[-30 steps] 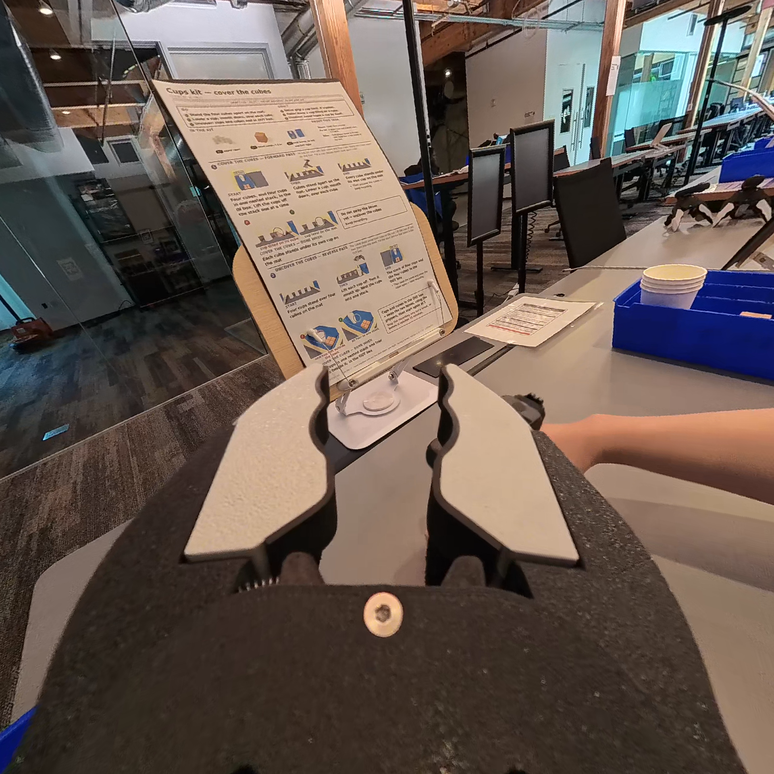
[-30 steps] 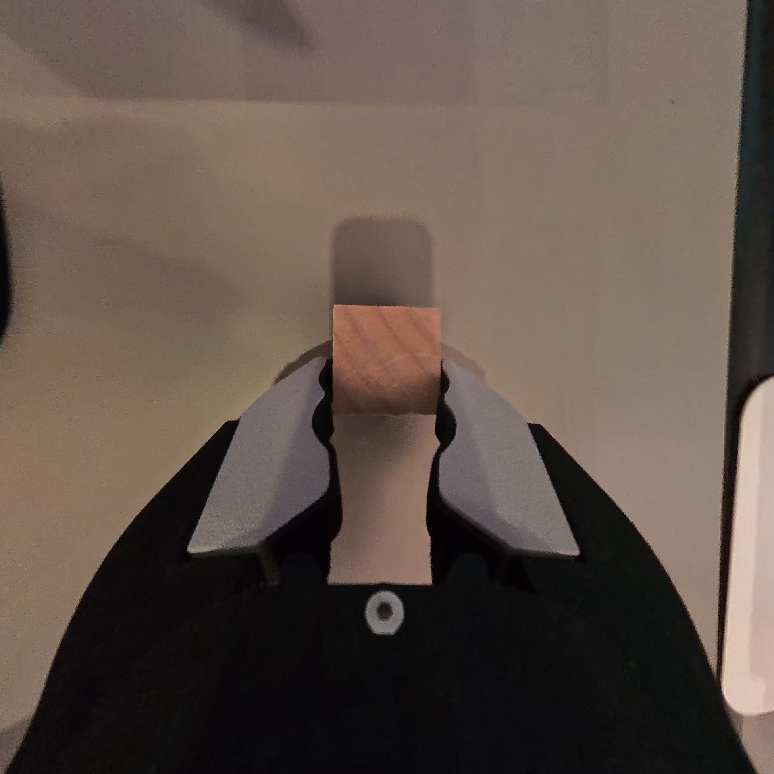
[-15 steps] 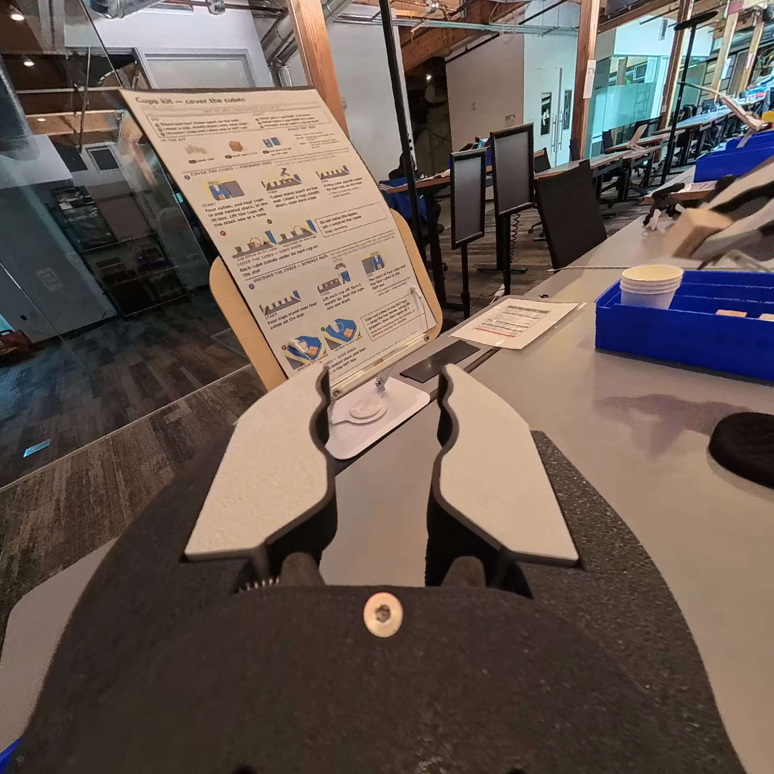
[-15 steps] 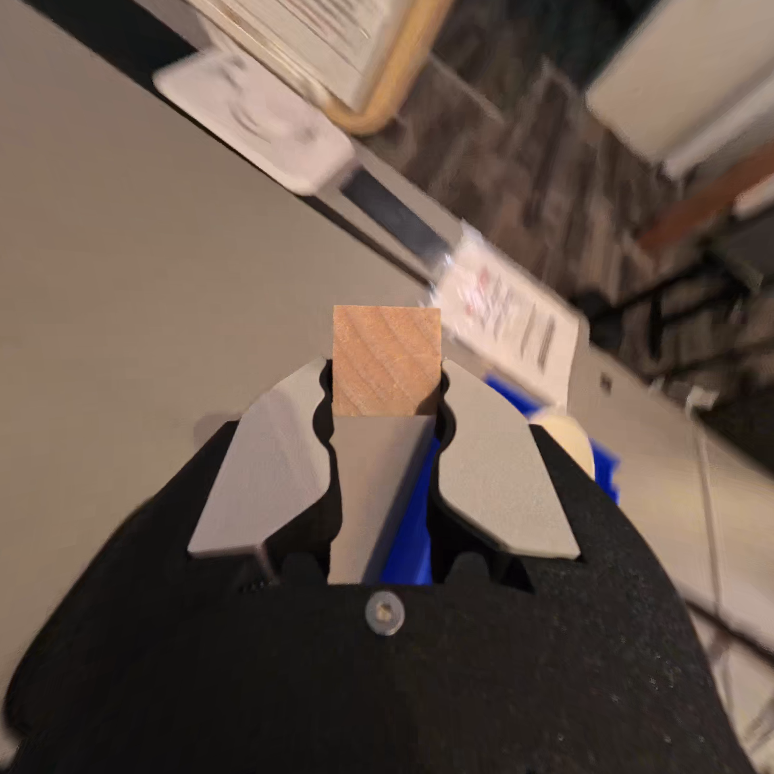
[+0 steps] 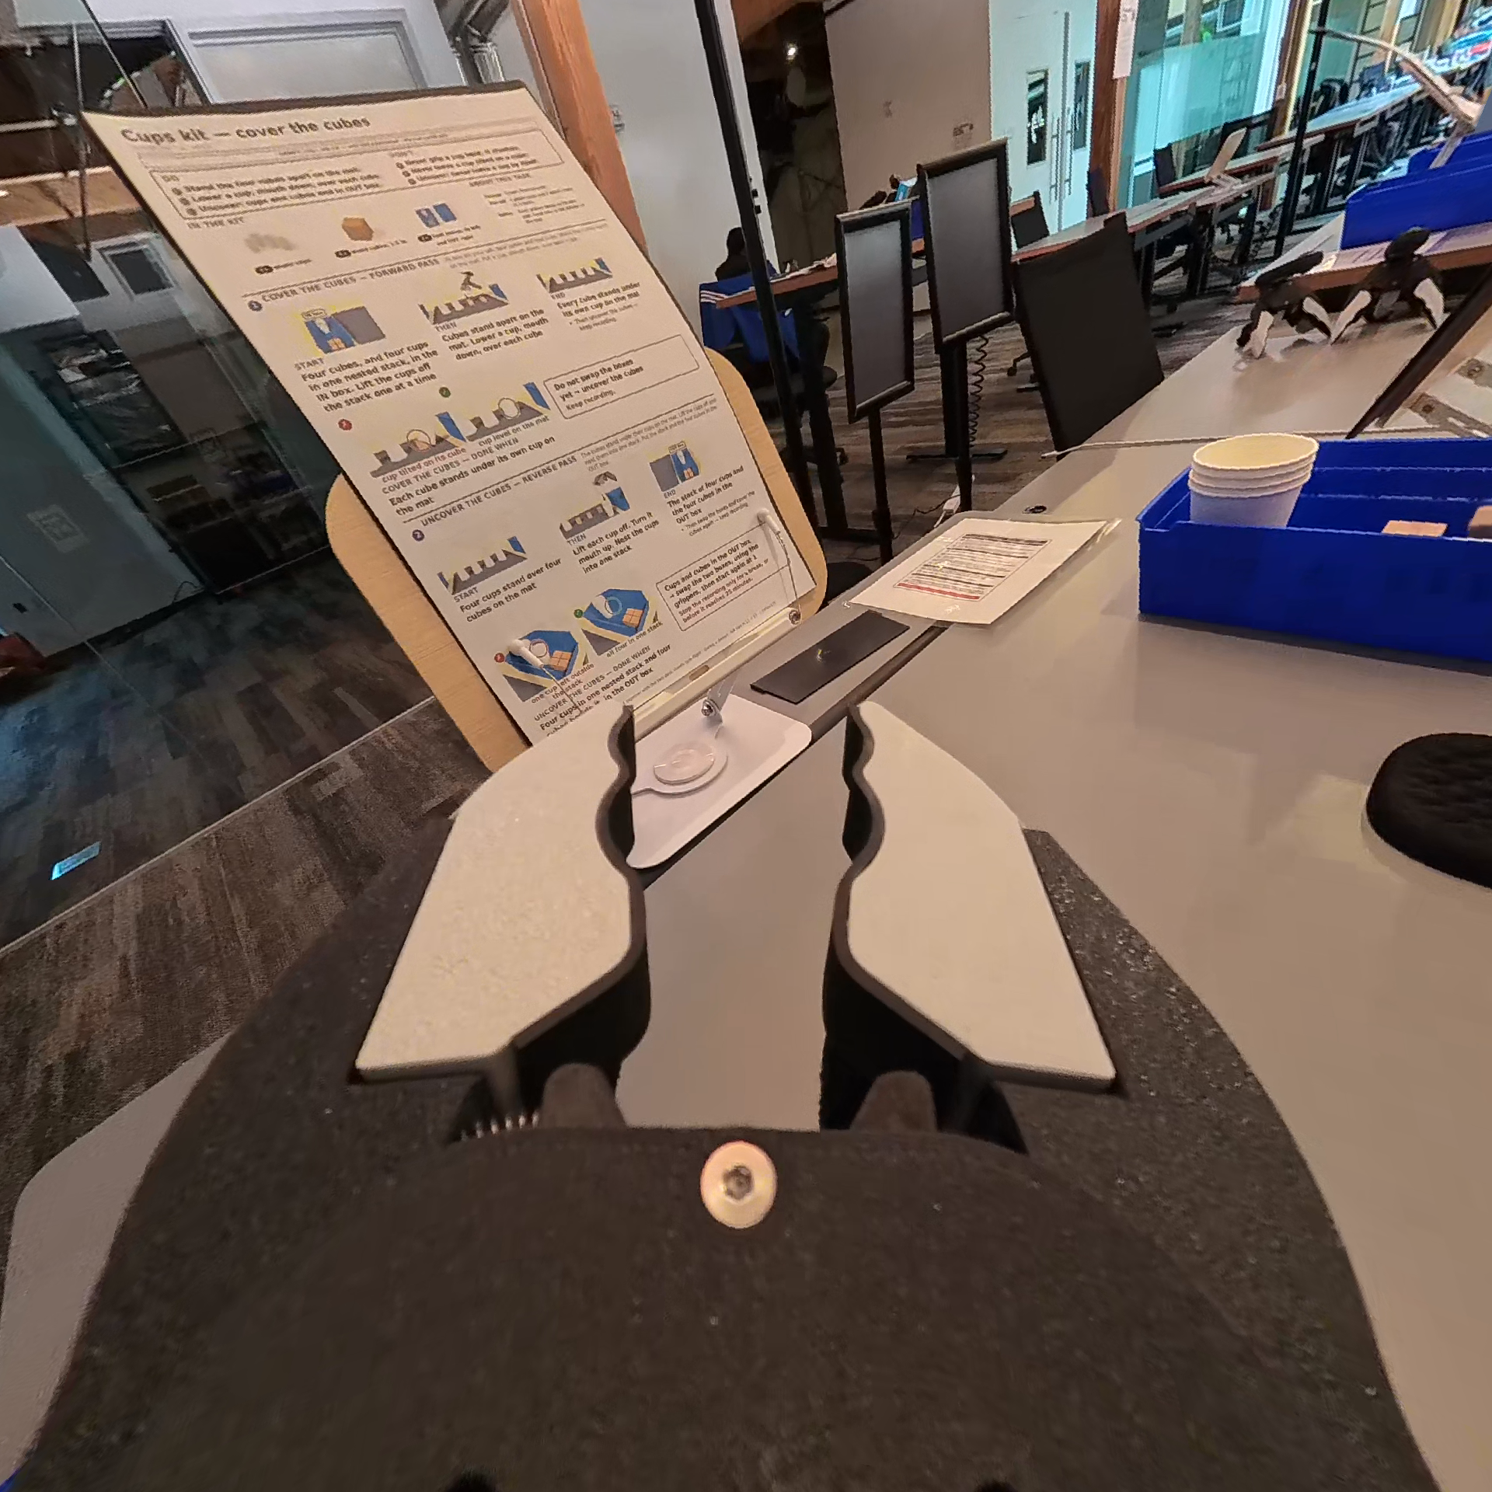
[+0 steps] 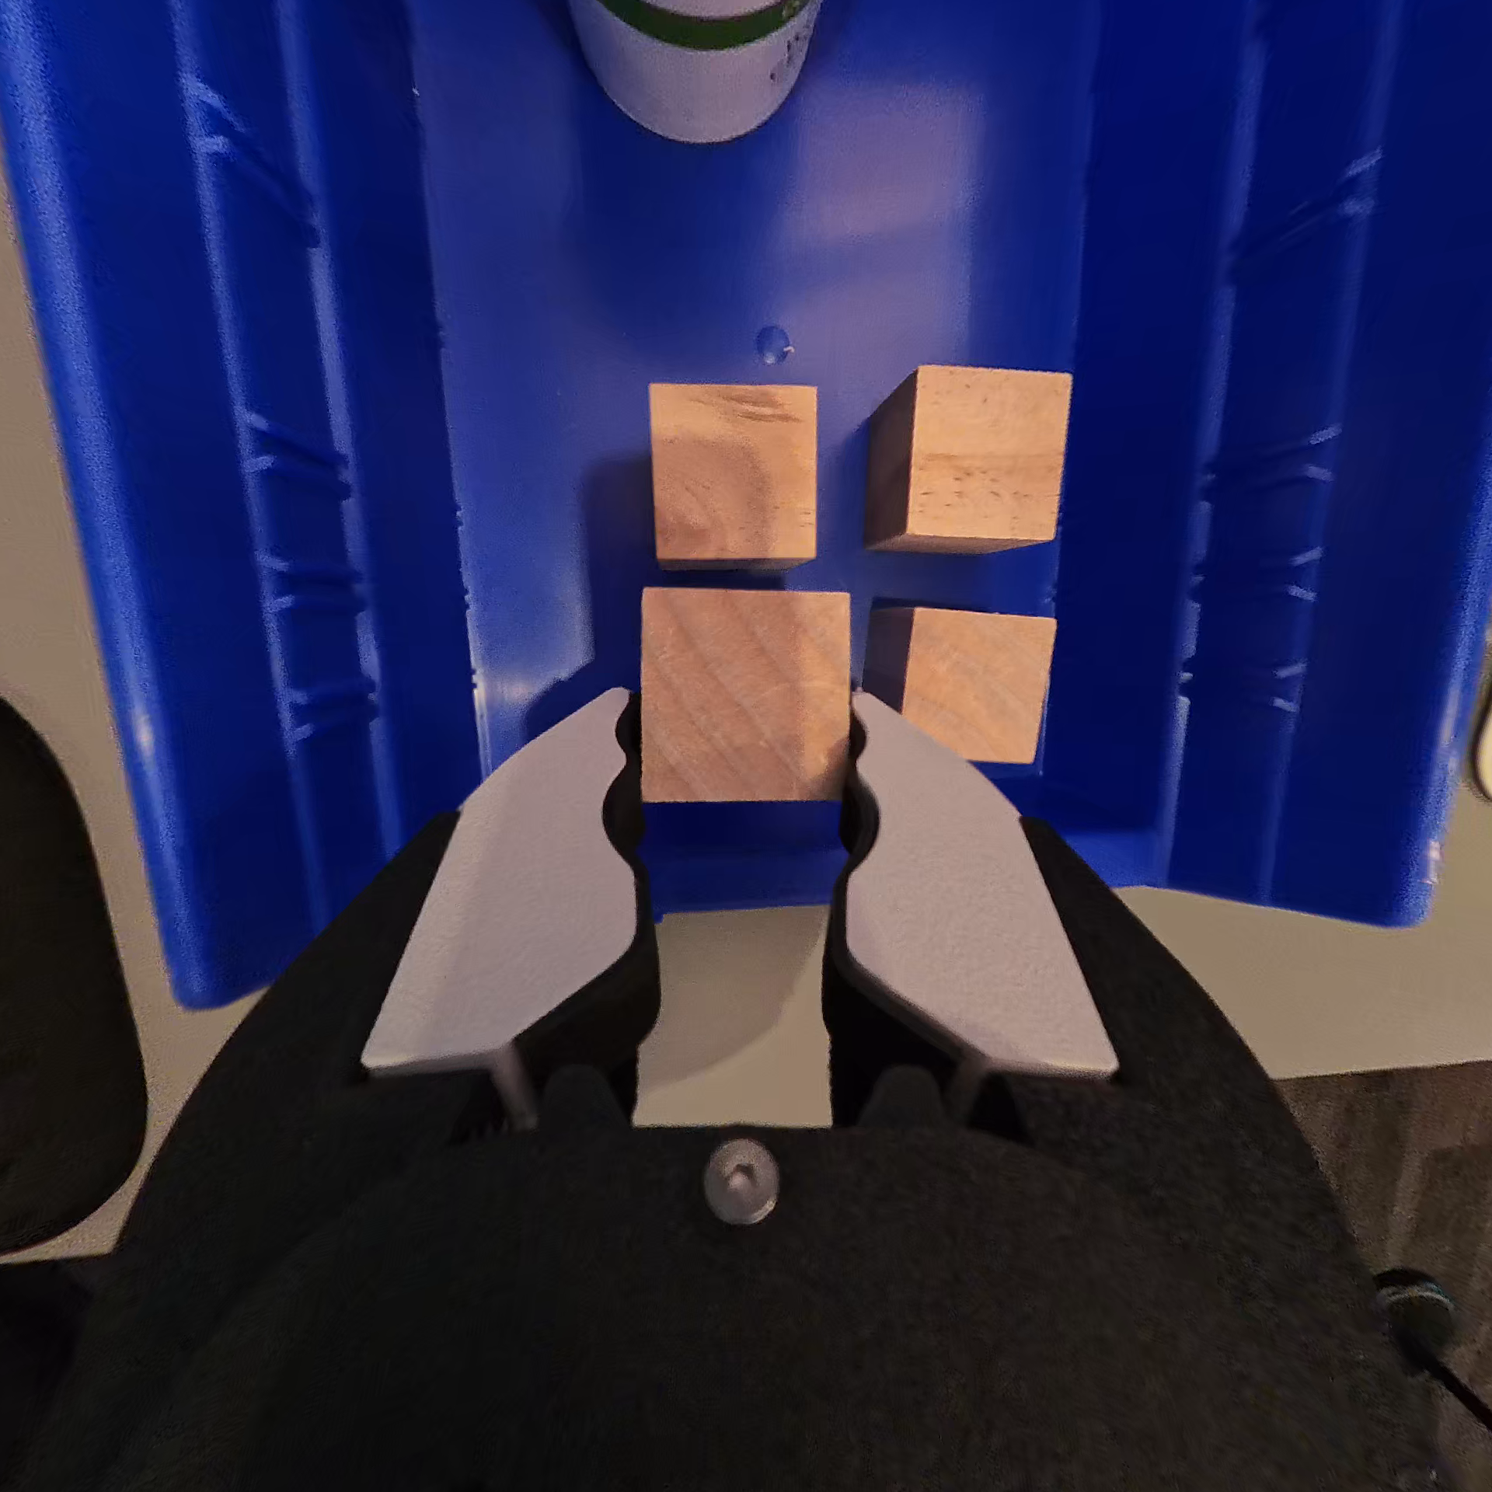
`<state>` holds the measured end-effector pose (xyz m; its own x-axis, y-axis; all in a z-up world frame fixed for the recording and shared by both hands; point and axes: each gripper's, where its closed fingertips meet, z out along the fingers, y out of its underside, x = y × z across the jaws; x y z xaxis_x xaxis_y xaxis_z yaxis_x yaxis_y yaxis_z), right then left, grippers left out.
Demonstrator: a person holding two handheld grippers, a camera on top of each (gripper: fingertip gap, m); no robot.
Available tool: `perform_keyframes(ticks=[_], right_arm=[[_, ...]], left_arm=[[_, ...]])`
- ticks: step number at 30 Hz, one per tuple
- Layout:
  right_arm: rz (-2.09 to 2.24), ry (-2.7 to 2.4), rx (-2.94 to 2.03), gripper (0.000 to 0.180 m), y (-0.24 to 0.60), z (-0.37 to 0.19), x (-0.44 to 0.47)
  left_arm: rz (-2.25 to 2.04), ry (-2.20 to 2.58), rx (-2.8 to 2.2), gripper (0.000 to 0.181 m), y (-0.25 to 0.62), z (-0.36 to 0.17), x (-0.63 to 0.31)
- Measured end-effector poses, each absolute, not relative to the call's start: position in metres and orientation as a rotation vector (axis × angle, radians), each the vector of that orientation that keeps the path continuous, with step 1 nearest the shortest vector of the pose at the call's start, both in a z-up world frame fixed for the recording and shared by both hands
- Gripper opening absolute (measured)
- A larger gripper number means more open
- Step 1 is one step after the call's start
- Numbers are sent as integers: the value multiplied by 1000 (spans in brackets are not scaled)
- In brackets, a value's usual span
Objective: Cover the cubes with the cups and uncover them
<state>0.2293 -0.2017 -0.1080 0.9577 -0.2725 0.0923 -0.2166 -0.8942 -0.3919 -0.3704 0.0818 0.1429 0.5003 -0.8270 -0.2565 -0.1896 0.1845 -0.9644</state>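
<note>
My right gripper (image 6: pixel 739 714) is shut on a wooden cube (image 6: pixel 744 693) and holds it over the blue box (image 6: pixel 242 484), looking straight down. Three more wooden cubes lie on the box floor: one far left (image 6: pixel 732 471), one far right (image 6: pixel 973 460), one near right (image 6: pixel 969 690). A white cup stack (image 6: pixel 694 73) stands at the far end of the box. In the left wrist view the cup stack (image 5: pixel 1247 476) stands in the blue box (image 5: pixel 1308 581) at the right. My left gripper (image 5: pixel 735 731) is open and empty above the grey table (image 5: pixel 1090 807).
An instruction board (image 5: pixel 452 387) on a stand rises at the table's far left edge. A laminated sheet (image 5: pixel 981 565) lies beside the box. A black round pad (image 5: pixel 1437 799) sits at the right. Past the table's left edge is the floor.
My right gripper has carried the cube from above the bare table over to the blue box and now points down into it. My left gripper has hardly moved and stays open.
</note>
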Motion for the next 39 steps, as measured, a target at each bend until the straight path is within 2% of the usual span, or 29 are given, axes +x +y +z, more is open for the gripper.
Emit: perform_keyframes(ticks=[7,23,27,34,36,39], right_arm=[[-135,405,-2822,46,-201,-136,239],[-110,388,-3000,49,-209,-142,239],[-133,376,-2888,54,-214,-116,236],[-438,217,-2460,49,-214,-2,284],[-428,209,-2401,49,-207,9,303],[-345,228,-2462,48,-201,-4,326]], left_arm=[[-558,1002,-1343,49,81,142,-367],[-554,993,-1335,49,79,145,-371],[-561,990,-1331,49,78,146,-373],[-499,996,-1327,49,72,151,-368],[-461,1002,-1322,49,68,153,-363],[-440,1022,-1327,43,58,155,-353]])
